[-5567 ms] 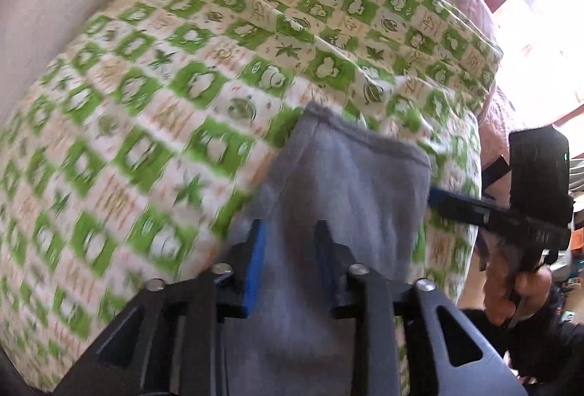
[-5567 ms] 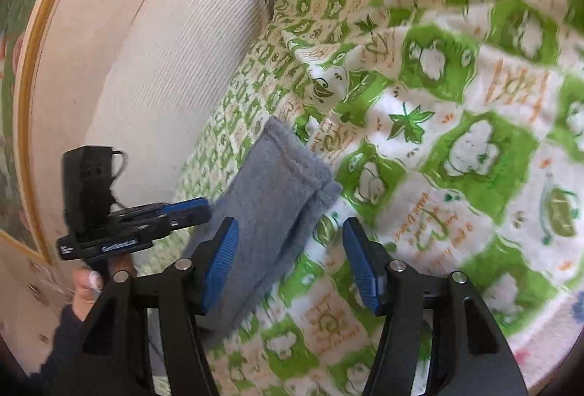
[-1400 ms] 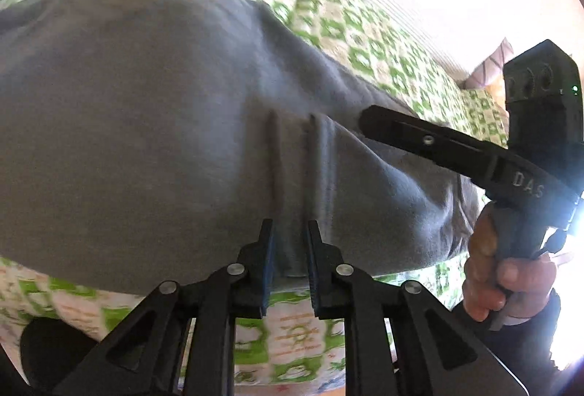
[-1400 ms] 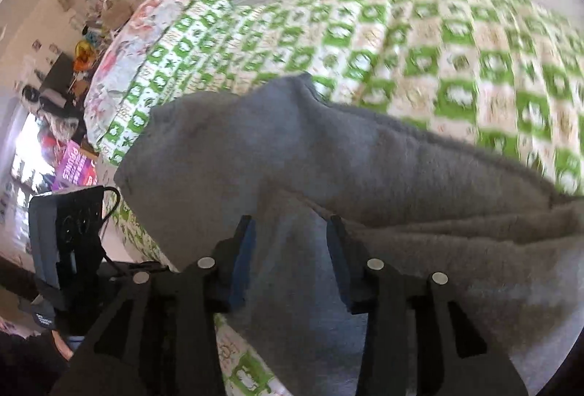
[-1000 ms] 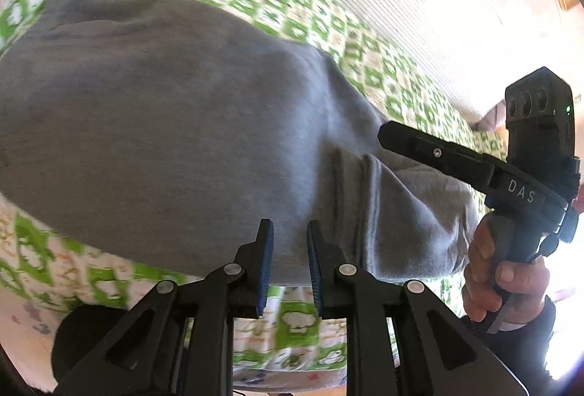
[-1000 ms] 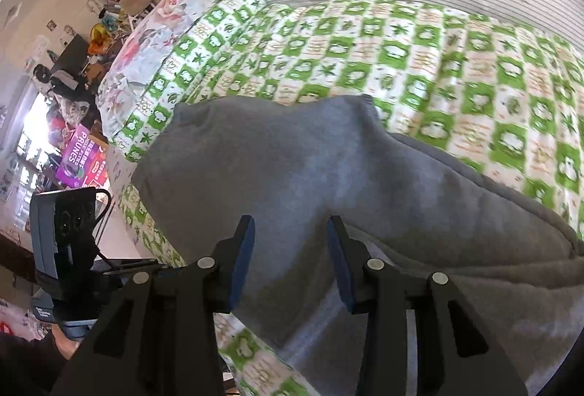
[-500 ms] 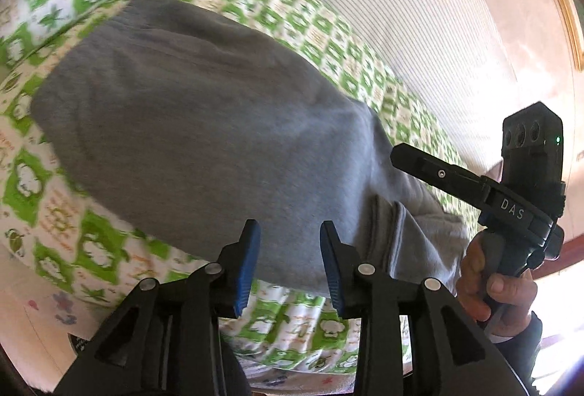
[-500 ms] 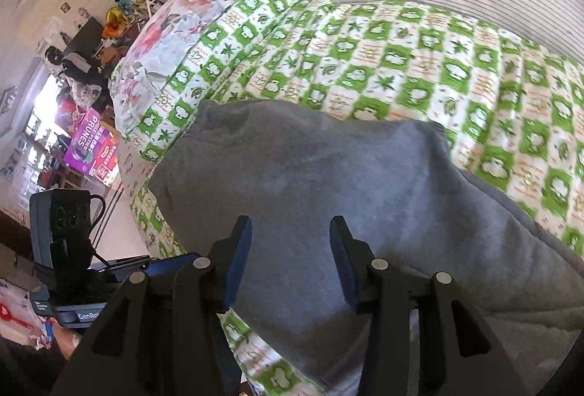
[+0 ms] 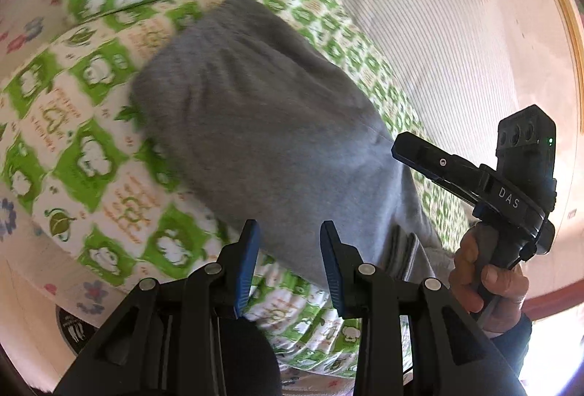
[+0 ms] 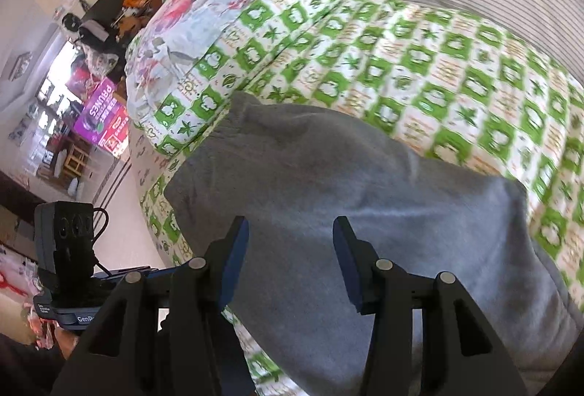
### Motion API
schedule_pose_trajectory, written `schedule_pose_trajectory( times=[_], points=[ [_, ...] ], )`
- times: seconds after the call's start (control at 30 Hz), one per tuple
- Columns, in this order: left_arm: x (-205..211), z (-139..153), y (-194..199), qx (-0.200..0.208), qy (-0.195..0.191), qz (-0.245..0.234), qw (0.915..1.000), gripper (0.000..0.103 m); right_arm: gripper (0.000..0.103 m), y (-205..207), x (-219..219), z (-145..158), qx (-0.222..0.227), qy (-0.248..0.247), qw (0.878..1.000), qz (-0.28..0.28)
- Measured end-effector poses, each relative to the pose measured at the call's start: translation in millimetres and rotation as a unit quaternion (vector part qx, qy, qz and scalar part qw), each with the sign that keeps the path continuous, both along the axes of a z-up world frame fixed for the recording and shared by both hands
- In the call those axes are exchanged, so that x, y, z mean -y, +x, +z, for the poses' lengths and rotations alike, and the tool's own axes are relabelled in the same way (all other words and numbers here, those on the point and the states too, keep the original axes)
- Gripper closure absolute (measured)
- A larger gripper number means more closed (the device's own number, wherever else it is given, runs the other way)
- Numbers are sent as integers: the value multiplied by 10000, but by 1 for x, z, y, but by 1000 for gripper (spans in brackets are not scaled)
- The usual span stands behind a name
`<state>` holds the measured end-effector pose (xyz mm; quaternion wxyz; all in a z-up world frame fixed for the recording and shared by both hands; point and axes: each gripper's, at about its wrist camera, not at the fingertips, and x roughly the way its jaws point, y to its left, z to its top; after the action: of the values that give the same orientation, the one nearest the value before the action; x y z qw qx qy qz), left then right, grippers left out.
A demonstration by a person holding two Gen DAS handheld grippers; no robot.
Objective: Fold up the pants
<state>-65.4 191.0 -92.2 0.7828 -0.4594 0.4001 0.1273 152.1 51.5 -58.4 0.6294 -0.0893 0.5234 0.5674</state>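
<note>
Left wrist view: my left gripper (image 9: 288,250) sits at six o'clock with its blue-padded jaws apart and nothing between them; the folded grey fleece pants (image 9: 262,126) lie just beyond the tips, at centre. In the right wrist view my right gripper (image 10: 288,250) is likewise parted, empty, hanging over the near edge of the same cloth. Neither presses on fabric.

I judge a fold has just been laid and both tools have let go. The pants rest doubled on the green-and-white checked quilt (image 9: 91,155) near its front edge, with the pale striped cushion (image 9: 438,31) beyond.

Seen from the left wrist, the bundle's long axis runs from about eleven o'clock to five o'clock. The gathered end points to eleven; which end holds the waistband I cannot tell. The thicker layered end lies at four, beside my other tool (image 9: 474,177).

Next, I think, I must pinch one short end with both tools and carry it over the other, keeping the layers from sliding.
</note>
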Motion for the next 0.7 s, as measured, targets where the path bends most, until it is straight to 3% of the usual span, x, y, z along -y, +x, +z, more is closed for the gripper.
schedule_pose_trajectory(
  times=[0.07, 0.33, 0.7],
  points=[
    [-6, 0, -9, 44, -69, 145, 9999, 63, 53, -2, -10, 0, 33, -10, 10000, 81],
    [-32, -14, -28, 98, -373, 672, 9970, 62, 53, -5, -48, 4, 178, -33, 9991, 392],
    [-50, -39, -26, 242, -917, 931, 9911, 62, 51, 0, -104, 4, 468, -125, 9962, 719]
  ],
)
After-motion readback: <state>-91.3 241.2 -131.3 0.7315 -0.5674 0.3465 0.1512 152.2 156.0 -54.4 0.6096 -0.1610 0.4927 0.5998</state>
